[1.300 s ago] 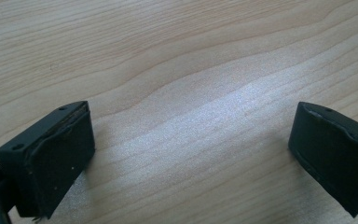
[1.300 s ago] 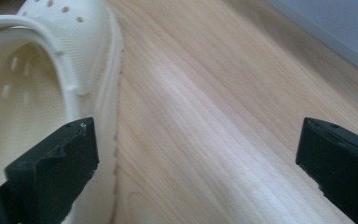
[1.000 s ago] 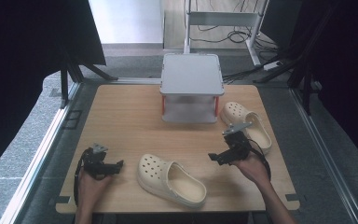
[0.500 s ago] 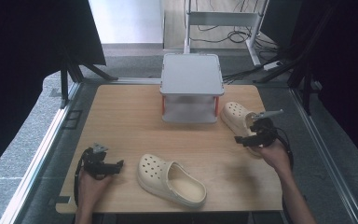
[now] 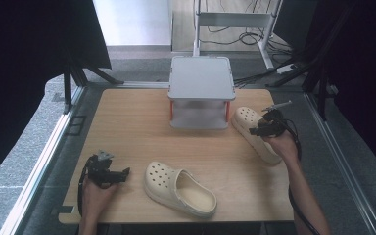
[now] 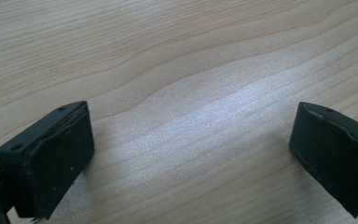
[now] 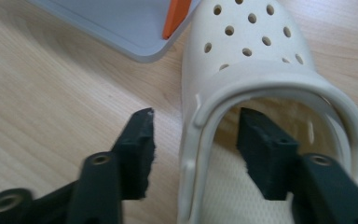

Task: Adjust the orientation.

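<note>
Two cream clogs lie on the wooden table (image 5: 127, 127). One clog (image 5: 178, 188) rests near the front edge, toe to the left. The other clog (image 5: 247, 125) (image 7: 256, 60) lies at the right, beside the shelf. My right gripper (image 5: 255, 131) (image 7: 193, 140) is open and straddles that clog's side wall: one jaw outside on the table side, the other inside the shoe's opening. My left gripper (image 5: 122, 172) (image 6: 191, 144) sits at the front left, open over bare wood, left of the near clog.
A small grey two-tier shelf (image 5: 201, 81) with orange posts (image 7: 176, 14) stands at the back middle of the table. Black frame bars and cables surround the table; grey floor lies beyond its edges.
My right gripper moved from near the table's front toward the back right and came down over the right clog's side wall. The left gripper stayed put.
</note>
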The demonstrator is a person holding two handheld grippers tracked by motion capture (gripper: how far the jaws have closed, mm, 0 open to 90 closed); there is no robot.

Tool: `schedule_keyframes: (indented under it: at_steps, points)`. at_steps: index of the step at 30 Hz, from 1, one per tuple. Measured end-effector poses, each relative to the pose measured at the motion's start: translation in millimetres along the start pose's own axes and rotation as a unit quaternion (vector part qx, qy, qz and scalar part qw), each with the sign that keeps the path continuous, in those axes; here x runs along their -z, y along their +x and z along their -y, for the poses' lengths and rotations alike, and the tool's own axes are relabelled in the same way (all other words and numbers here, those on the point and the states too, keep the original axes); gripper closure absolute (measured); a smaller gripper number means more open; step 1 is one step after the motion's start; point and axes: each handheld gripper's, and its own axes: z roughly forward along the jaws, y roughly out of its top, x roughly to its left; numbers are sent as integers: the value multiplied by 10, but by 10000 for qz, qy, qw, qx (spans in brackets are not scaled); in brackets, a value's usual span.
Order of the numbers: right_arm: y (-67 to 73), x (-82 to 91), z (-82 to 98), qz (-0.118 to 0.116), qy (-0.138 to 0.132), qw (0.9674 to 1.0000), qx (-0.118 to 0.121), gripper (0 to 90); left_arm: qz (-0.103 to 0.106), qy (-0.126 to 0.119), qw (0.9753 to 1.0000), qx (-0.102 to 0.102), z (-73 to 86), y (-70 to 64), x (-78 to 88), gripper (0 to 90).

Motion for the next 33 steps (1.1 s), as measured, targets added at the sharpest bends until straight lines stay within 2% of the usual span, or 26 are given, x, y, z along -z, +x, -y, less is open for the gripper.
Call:
schedule_keyframes:
  at_steps: [4,6,7,10,13,17,21,26,30,33]
  points:
    - [-22,-117,-21,42,143,9999,68,637,0,-1,10000,0,0,0,0,0]
    - [-28,-149,-13,-53,139,9999,63,740,-1,-1,10000,-1,0,0,0,0]
    - [-28,-149,-8,-129,99,9999,19,749,-1,-1,10000,0,0,-1,0,0]
    - [-6,-129,8,-51,80,9999,-91,771,-1,-2,10000,1,0,-1,0,0]
    - [14,-77,31,81,75,9999,-10,774,-1,-1,10000,0,0,0,0,0]
    - [79,88,54,80,-36,9999,98,775,0,-1,10000,-1,0,0,0,0]
    - [257,299,42,81,-132,9995,278,775,2,3,10000,-5,0,0,1,0]
    - [574,513,11,-35,-219,9983,532,774,1,-10,10000,10,1,-2,-1,0]
    - [882,570,-21,-214,-227,9962,811,774,-1,-11,10000,-8,0,0,-1,0]
    - [1129,541,-47,-367,-209,9936,1045,774,-3,-7,10000,-13,0,1,-1,0]
